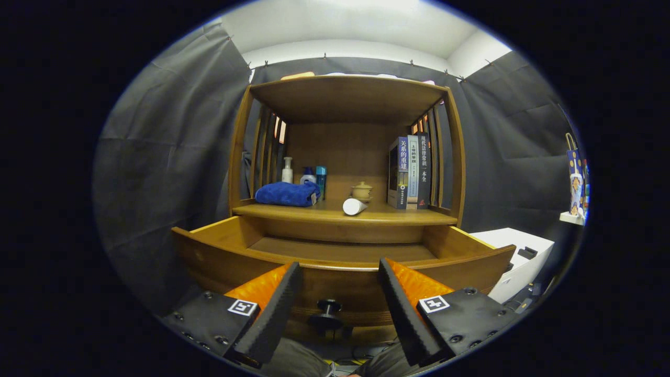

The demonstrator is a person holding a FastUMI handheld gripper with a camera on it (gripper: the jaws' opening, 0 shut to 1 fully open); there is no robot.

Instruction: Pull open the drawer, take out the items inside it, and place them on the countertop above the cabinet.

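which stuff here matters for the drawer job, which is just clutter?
Job:
- drawer, pulled open
- knob, between the fingers
- countertop
- white tube lying on it
- tongs, open

Clutter:
- blue towel
- bottles
- small pot
- books
- white box right of the cabinet

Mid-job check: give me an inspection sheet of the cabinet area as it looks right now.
Surface: countertop holds items.
Job's things: drawer pulled open; visible floor bare; knob between the tool's fingers.
Clutter: blue towel, bottles, small lidded pot, white tube lying down, books.
Tool: open, holding nothing.
Cables: nothing seen.
Surroundings: white box right of the cabinet.
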